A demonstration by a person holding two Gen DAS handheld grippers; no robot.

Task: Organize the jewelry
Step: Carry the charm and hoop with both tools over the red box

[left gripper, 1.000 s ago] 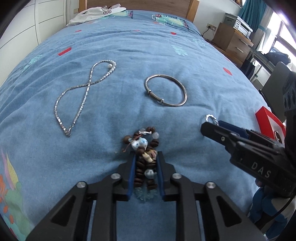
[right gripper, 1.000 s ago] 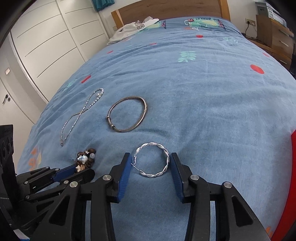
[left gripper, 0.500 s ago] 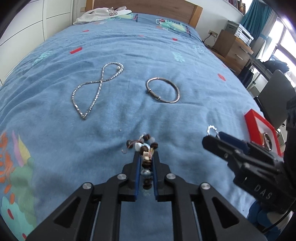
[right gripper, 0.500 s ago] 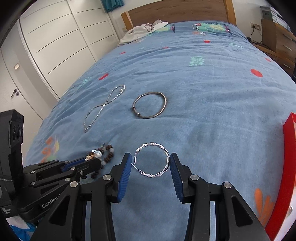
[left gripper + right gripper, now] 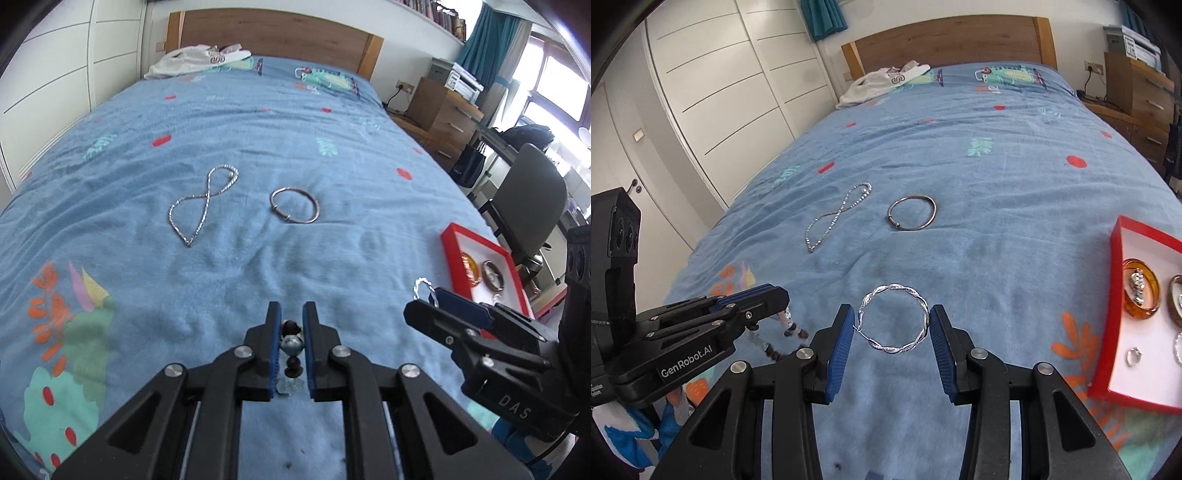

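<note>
left gripper pinches bead bracelet: limp, dangles, grip mid-strand | right gripper clamps twisted hoop: stiff, light, slippery, held across rim | tray near right

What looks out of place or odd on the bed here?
A crumpled white garment lies by the headboard, unrelated to the jewelry. The chain necklace lies twisted into a figure eight rather than laid out straight. The silver bangle lies flat beside it. Nothing looks spilled or damaged.
</note>
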